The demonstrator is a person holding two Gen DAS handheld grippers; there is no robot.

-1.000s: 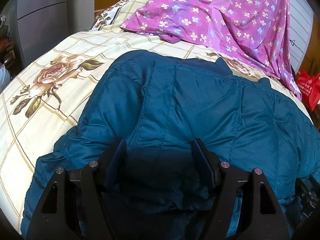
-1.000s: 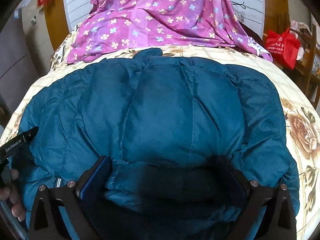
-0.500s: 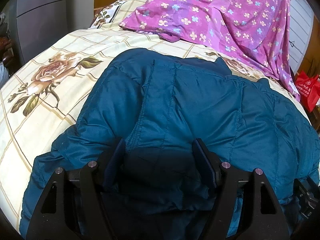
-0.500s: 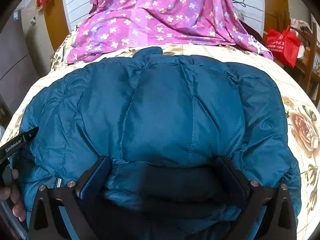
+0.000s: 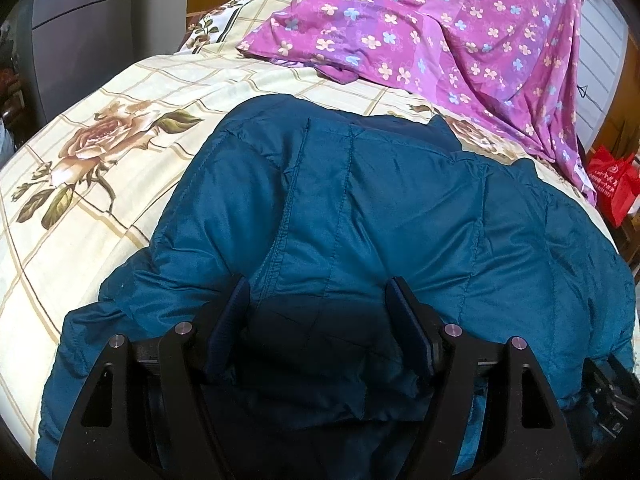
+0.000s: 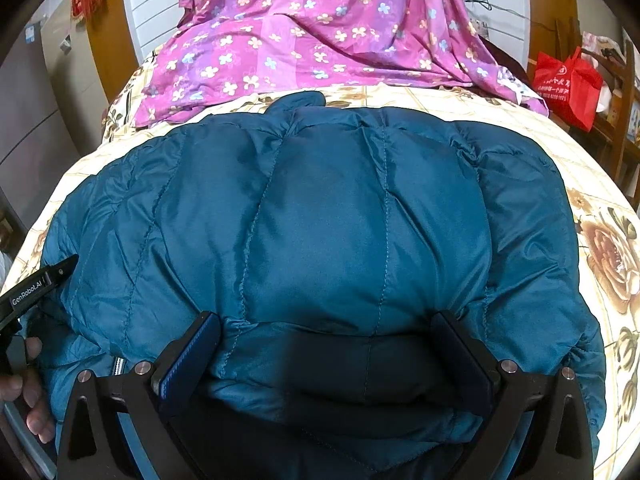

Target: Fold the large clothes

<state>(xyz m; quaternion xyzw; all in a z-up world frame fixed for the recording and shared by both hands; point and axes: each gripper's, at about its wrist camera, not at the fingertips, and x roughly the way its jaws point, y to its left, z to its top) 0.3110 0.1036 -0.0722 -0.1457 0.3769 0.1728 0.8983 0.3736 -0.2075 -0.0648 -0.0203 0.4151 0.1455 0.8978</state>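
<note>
- Bed (image 5: 120,92): I see its cream sheet with a grid and rose print filling both views, bare from 8 to 11 o'clock in my left view and along 2 to 4 o'clock in my right view.
- Jacket (image 6: 360,220): the teal quilted jacket lies spread on the bed, puffed up, taking the centre and lower part of both views; its near edge runs under both grippers at 6 o'clock.
- Quilt (image 6: 312,40): a purple flowered quilt lies heaped at 12 o'clock beyond the jacket, its edge just beside the jacket's far edge.
- Right gripper (image 6: 326,344): my jaws stand wide apart, with a thick fold of the jacket's near edge bulging between them; I cannot tell whether the pads press it.
- Left gripper (image 5: 318,310): jaws also well apart, jacket fabric filling the gap; whether it is gripped, I cannot tell. In my right view its tip shows at 9 o'clock, touching the jacket's left side.
- Bag (image 6: 568,84): a red bag sits off the bed at 2 o'clock in my right view.
</note>
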